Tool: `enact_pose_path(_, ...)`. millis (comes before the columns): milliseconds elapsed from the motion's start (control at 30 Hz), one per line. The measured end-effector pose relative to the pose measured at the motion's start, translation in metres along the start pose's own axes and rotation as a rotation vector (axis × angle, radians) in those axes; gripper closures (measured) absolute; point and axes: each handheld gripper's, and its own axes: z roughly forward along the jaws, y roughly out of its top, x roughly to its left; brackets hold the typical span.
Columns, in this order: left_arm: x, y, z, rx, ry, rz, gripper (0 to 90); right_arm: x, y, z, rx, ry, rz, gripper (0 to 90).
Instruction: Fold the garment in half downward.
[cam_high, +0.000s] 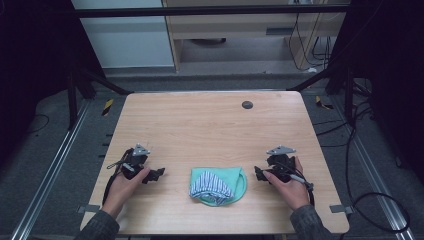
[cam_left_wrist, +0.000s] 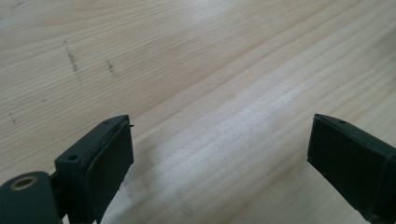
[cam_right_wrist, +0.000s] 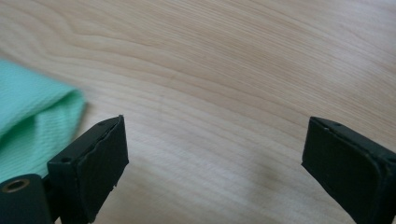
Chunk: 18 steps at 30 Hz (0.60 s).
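While the folded mint cloth (cam_high: 218, 185) with its striped lining lies near the tabletop's (cam_high: 210, 125) near edge, we judge the folding done. From above, our left tongs (cam_high: 156, 173) and right tongs (cam_high: 258, 173) flank it, hands low. Left gripper view: jaws spread over bare wood. Right gripper view: jaws spread, cloth (cam_right_wrist: 32, 121) at left.

Light wooden table (cam_high: 210, 125) on grey floor (cam_high: 50, 165), black curtains (cam_high: 30, 60) both sides, pale cabinet (cam_high: 235, 30) behind, cables (cam_high: 370, 200) trailing at right.
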Motion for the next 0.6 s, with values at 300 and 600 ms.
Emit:
enact_pose_path(300,0.005,-0.003,0.014,-0.027,0.046,-0.017,5.1,-0.012,-0.003,0.021,0.033,-0.037,0.097,2.0)
enact_pose_path(600,0.005,-0.007,0.016,-0.059,0.053,-0.025,1.5,-0.009,-0.01,0.023,-0.033,-0.076,0.142,0.2)
